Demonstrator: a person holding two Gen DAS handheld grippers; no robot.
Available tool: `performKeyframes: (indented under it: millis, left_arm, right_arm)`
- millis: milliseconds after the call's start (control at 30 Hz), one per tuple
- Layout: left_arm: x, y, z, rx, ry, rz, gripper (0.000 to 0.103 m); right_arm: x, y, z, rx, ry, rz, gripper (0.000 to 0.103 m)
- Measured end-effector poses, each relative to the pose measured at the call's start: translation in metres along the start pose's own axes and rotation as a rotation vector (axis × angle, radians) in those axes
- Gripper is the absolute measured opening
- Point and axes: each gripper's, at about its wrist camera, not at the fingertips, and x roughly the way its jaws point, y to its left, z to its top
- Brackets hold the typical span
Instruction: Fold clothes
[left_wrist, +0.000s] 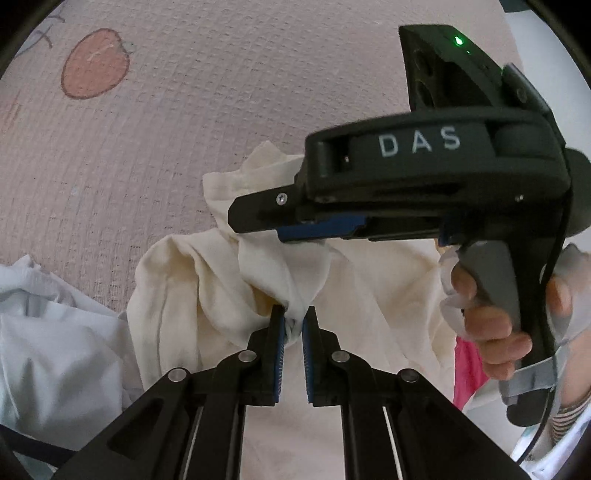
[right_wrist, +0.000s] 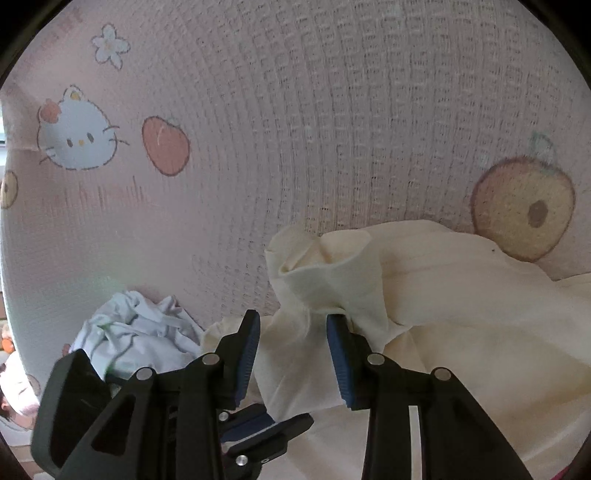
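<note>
- A pink waffle-textured blanket (right_wrist: 295, 129) printed with a cartoon cat face (right_wrist: 74, 136), a flower and round fruit covers the surface under everything.
- Nearest in the left wrist view, the left gripper (left_wrist: 294, 325) is clenched on a bunched fold of the cream garment (left_wrist: 221, 280); cloth is squeezed between its blue pads.
- In the right wrist view, the right gripper (right_wrist: 293, 332) stands released, jaws apart, with a gathered ridge of the cream garment (right_wrist: 461, 295) rising between them; the right pad touches the fabric, the left pad is clear of it.
- A hand (left_wrist: 491, 317) wraps the right gripper's grey handle.
- The garment lies crumpled on the blanket, spreading right.
- A crumpled pale blue garment (right_wrist: 136, 332) lies just beside it, left.
- A sliver of bright pink cloth (left_wrist: 465, 373) shows beneath the hand.
</note>
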Motion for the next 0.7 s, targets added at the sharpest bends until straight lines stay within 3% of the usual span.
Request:
performKeyframes:
  millis: [167,233,300,333,433,533,567,600,700]
  left_arm:
    - [0.002,-0.001,-0.001,-0.014,0.011,0.016,0.007]
    - [0.002,-0.001,-0.001,-0.020,0.016,0.023,0.007]
    - [0.003,-0.001,-0.002,-0.025,0.021,0.029,0.008]
    - [0.003,-0.001,-0.002,-0.028,0.023,0.032,0.008]
    - [-0.005,-0.009,-0.001,0.011,0.024,0.061,0.013]
    - [-0.016,-0.020,0.000,0.070,0.024,0.098,0.034]
    - [-0.021,-0.024,0.000,0.093,0.020,0.114,0.045]
    - [-0.028,-0.032,0.001,0.135,-0.004,0.156,0.053]
    - [-0.047,-0.048,0.007,0.241,-0.072,0.277,0.057]
  right_arm:
    - [0.005,-0.001,-0.010,-0.036,-0.042,-0.013,0.036]
    - [0.008,0.006,-0.018,-0.086,-0.070,-0.052,0.030]
    - [0.011,0.014,-0.025,-0.128,-0.096,-0.103,0.015]
    - [0.012,0.015,-0.027,-0.139,-0.105,-0.109,0.013]
    - [0.006,0.006,-0.030,-0.118,-0.118,-0.036,0.009]
    - [-0.006,-0.007,-0.031,-0.058,-0.144,0.070,0.007]
    - [-0.013,-0.011,-0.031,-0.031,-0.161,0.111,0.007]
    - [-0.020,-0.013,-0.030,-0.014,-0.178,0.150,0.007]
    - [-0.048,-0.011,-0.028,-0.005,-0.254,0.240,0.006]
